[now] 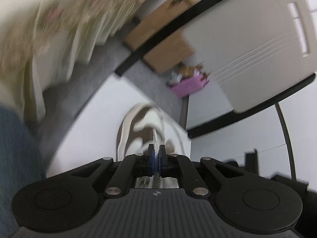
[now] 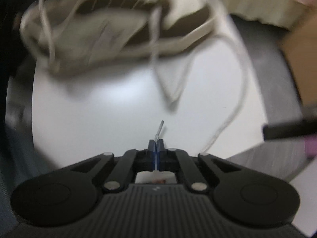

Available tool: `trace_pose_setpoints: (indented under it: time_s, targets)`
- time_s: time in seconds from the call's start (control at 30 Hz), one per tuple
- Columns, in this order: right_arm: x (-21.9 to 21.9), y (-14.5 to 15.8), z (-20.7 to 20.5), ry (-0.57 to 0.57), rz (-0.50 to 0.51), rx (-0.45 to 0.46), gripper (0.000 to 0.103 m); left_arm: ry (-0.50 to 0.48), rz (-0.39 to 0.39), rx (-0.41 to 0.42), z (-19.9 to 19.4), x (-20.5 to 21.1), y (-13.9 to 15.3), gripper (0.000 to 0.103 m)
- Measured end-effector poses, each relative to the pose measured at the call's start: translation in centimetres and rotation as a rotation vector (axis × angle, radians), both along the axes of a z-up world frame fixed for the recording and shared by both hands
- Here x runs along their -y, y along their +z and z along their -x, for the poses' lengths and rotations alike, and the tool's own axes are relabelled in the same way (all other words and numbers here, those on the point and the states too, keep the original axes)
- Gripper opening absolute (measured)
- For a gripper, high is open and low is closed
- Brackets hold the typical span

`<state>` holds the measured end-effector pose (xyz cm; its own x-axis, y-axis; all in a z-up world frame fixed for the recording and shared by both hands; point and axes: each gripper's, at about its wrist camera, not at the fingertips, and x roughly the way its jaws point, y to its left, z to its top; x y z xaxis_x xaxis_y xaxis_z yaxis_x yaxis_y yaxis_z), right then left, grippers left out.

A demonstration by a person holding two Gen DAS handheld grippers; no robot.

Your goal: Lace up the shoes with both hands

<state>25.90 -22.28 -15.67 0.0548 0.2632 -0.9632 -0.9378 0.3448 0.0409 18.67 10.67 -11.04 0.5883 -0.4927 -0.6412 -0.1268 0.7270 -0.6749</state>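
Observation:
A beige and brown sneaker (image 1: 140, 127) lies on a white table (image 1: 95, 123), blurred by motion. My left gripper (image 1: 156, 148) is shut on a white woven lace (image 1: 155, 138) that runs taut from the shoe into the jaws. In the right wrist view the same sneaker (image 2: 111, 31) lies on its side across the top. My right gripper (image 2: 156, 141) is shut on the lace tip (image 2: 160, 128), whose clear aglet pokes out past the fingertips. A loose lace loop (image 2: 176, 91) hangs between shoe and gripper.
Cardboard boxes (image 1: 158, 39) and a pink box (image 1: 188, 85) stand on grey floor beyond the table edge. A large white panel with a black rim (image 1: 257, 45) stands at the right. The person's cream sleeve (image 1: 49, 39) fills the left.

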Motion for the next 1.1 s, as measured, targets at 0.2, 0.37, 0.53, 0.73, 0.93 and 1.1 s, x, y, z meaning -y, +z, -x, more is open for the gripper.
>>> trace_pose_setpoints:
  time_s: [0.2,0.37,0.53,0.73,0.93,1.1]
  targets:
    - [3.4,9.1,2.5,-0.415,-0.435,0.139,0.002,-0.027,-0.111,0.298,-2.3,1.5,9.5,0.003]
    - [4.2,18.9,4.5,-0.571,-0.757,0.364,0.002,-0.101,-0.197,0.575,-4.5,4.6,20.0,0.003]
    - [2.5,27.8,5.9,-0.587,-0.990,0.603,0.002,-0.147,-0.277,0.794,-5.3,8.3,29.4,0.003]
    - [0.3,36.3,7.0,-0.597,-1.168,0.796,0.002,-0.140,-0.300,0.875,-6.5,11.2,35.4,0.003]
    - [-1.1,41.9,6.6,-0.615,-1.268,0.853,0.002,-0.126,-0.263,0.808,-8.4,11.8,37.2,0.003]
    - [-1.5,46.0,6.4,-0.629,-1.326,0.838,0.002,-0.128,-0.243,0.802,-7.9,11.7,37.8,0.003]
